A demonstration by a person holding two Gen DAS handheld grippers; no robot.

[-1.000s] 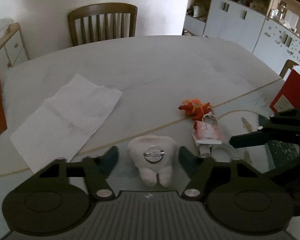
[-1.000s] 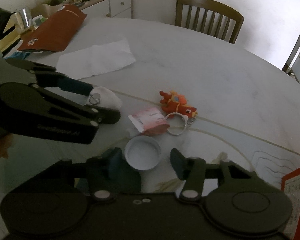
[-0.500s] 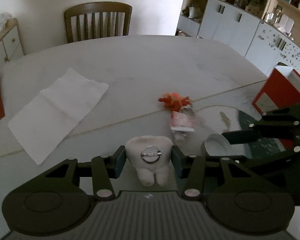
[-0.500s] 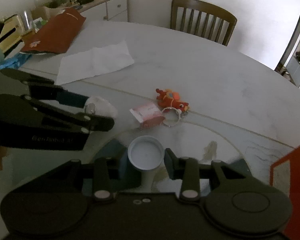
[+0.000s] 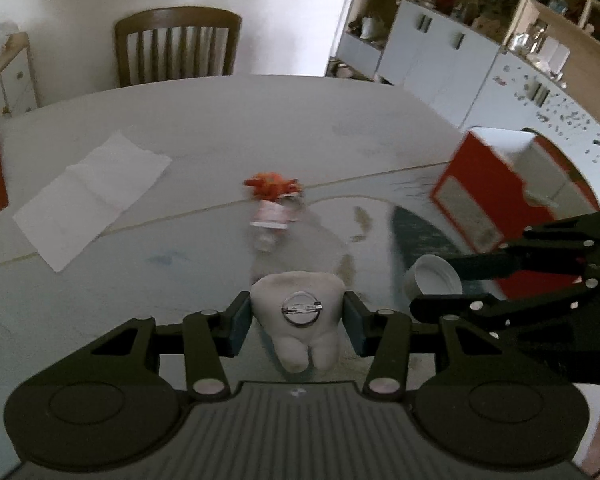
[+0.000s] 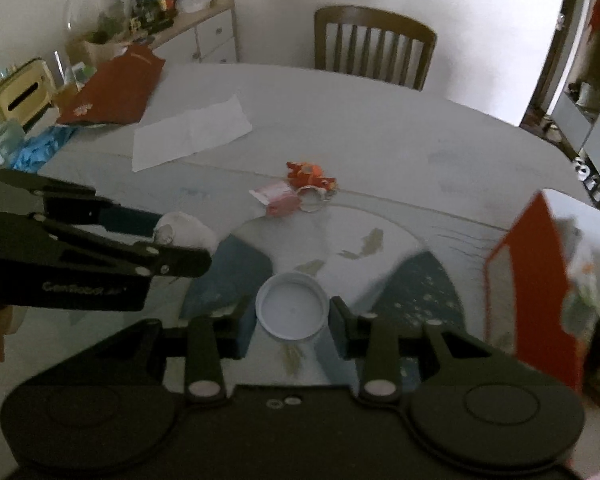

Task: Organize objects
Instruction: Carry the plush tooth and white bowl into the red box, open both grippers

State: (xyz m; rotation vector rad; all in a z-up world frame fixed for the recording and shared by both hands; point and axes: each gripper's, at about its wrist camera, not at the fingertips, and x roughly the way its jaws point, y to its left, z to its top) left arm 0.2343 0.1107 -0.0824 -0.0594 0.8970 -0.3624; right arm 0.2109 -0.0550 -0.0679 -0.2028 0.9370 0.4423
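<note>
The left hand-held gripper (image 5: 297, 322) was closed on a white tooth-shaped plush brooch (image 5: 298, 312), pin side up, the pads pressed to its two flanks. The right hand-held gripper (image 6: 291, 320) was closed on a white plastic lid (image 6: 291, 306), held by its rim with the hollow side up. Both things appeared to be raised clear of the bench (image 6: 380, 136), so the step in hand was judged to be the carrying of two picked items at once. Ahead of both hand-held grippers, well apart from them, an orange toy keychain (image 6: 310, 174) and a small pink packet (image 6: 278, 198) were left lying together on the bench, with a sheet of paper towel (image 5: 90, 200) farther off to the left. To the right of the right hand-held gripper an open red box (image 6: 540, 280) was stood, and it was judged the likely destination. The next move would call for each item to be brought over the opening and released only once it was above it, one hand-held gripper kept out of the other's way.
</note>
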